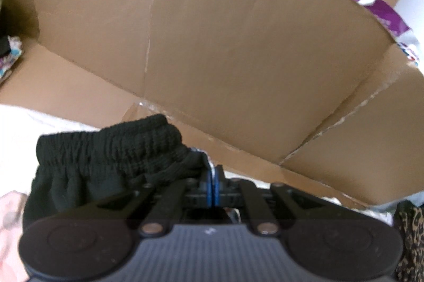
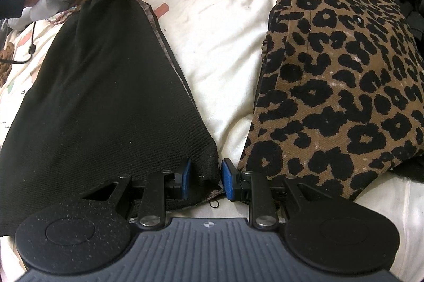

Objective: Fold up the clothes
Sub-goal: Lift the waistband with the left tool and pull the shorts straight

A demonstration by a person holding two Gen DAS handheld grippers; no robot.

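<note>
A black knit garment (image 2: 100, 85) with an elastic waistband (image 1: 111, 141) lies stretched over the cream bedding (image 2: 228, 48), left of a folded leopard-print garment (image 2: 344, 75) and near a cardboard box (image 1: 238, 43) at the far side. The left tool (image 1: 213, 176) has its blue pads pressed together on the waistband's corner, lifting it at the far end. The right tool (image 2: 205, 179) is clamped on the near hem corner, pads part-way apart around bunched cloth. The fabric looks light, soft and limp, so it will likely sag between holds; corners and the firmer waistband seem the best places to grip.
</note>
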